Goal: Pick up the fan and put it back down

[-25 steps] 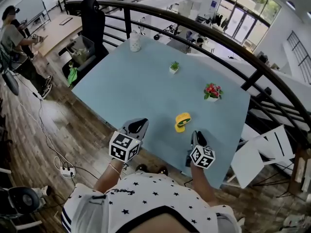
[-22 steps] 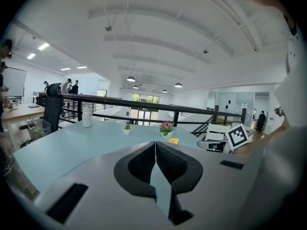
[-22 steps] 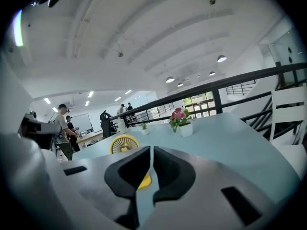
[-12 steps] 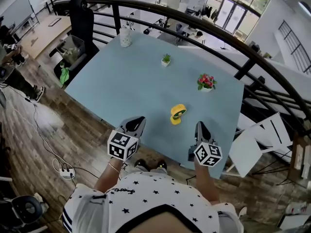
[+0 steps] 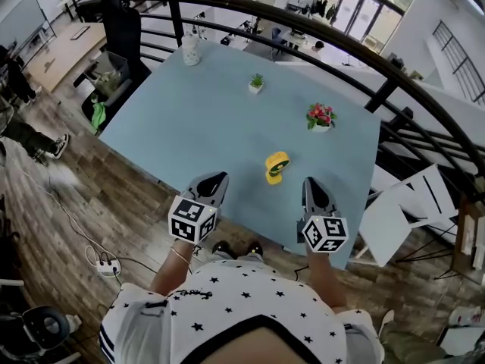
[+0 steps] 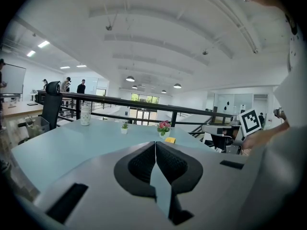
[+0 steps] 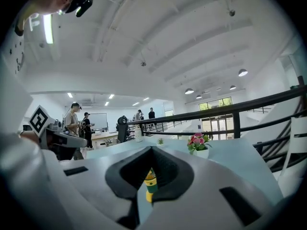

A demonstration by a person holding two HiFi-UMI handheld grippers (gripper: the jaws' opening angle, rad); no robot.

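Right tongs [image 5: 311, 184] now higher over pale blue table [image 5: 197, 127] beside black railing [image 5: 383, 95]

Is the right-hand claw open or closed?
Closed. The right gripper has its jaws together, nothing gripped; the yellow fan sits apart on the table.

Fan [image 7: 150, 183]: mostly hidden behind right gripper [image 7: 151, 151], only sliver visible through jaw slit. In left gripper view, mere yellow speck, shape unreadable. Person [image 5: 242, 317] cut by bottom edge.
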